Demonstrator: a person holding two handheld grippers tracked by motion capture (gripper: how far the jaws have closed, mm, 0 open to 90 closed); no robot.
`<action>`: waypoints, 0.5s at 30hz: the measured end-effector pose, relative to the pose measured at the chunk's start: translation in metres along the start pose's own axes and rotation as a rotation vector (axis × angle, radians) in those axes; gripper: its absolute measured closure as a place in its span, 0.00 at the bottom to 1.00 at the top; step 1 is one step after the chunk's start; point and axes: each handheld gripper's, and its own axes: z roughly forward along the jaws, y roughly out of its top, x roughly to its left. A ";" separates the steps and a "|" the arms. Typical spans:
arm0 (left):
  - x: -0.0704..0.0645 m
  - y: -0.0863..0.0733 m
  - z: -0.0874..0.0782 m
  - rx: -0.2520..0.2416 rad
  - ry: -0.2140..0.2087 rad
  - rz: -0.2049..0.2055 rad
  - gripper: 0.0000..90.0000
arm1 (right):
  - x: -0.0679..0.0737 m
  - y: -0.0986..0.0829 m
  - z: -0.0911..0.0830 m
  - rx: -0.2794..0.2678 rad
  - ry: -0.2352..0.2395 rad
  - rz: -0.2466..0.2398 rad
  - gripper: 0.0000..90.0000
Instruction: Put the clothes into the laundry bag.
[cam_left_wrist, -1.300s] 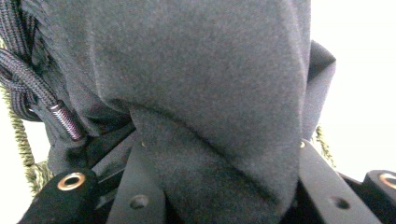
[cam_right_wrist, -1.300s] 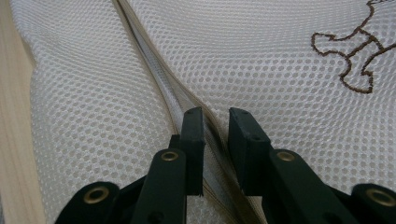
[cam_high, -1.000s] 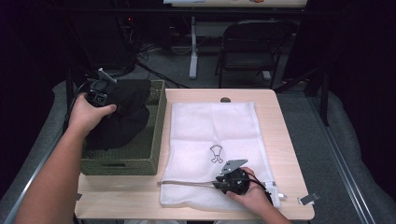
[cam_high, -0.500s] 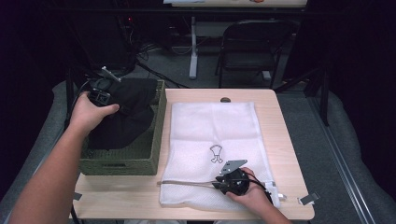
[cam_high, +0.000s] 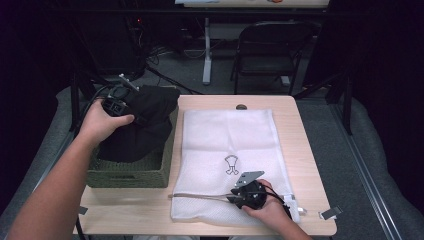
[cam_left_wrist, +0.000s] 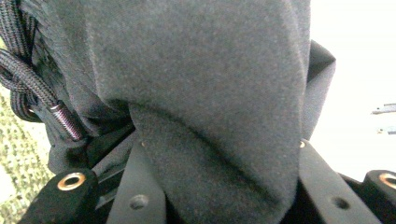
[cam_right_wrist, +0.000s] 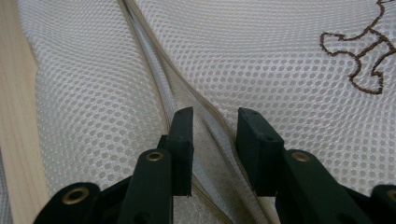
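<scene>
A black garment (cam_high: 145, 120) bulges up out of the green woven basket (cam_high: 130, 176) at the table's left. My left gripper (cam_high: 127, 106) is shut on it at its far left side; dark fleece (cam_left_wrist: 210, 93) fills the space between the jaws, and a braided drawstring (cam_left_wrist: 28, 79) hangs beside it. A white mesh bag (cam_high: 230, 135) with a small brown emblem lies flat beside the basket. At the bag's near edge my right gripper (cam_high: 235, 196) (cam_right_wrist: 215, 122) pinches the raised zipper band (cam_right_wrist: 205, 116) between narrowly spaced jaws.
The wooden table (cam_high: 125, 212) has bare strips along its front and right side. A small metal clip (cam_high: 330, 212) lies at the near right corner. A black chair (cam_high: 272, 45) and cables stand on the floor beyond the far edge.
My left gripper and the black garment have shifted slightly to the right over the basket. The right gripper has stayed at the bag's near edge.
</scene>
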 end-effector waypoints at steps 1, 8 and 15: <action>-0.002 0.001 0.000 0.000 -0.004 0.007 0.75 | 0.000 0.000 0.000 0.001 0.003 0.001 0.74; -0.017 0.005 0.005 -0.002 -0.028 0.045 0.75 | 0.001 0.001 0.000 0.008 -0.001 0.000 0.76; -0.030 0.009 0.008 -0.002 -0.044 0.081 0.75 | 0.001 0.001 0.000 0.007 -0.011 -0.002 0.79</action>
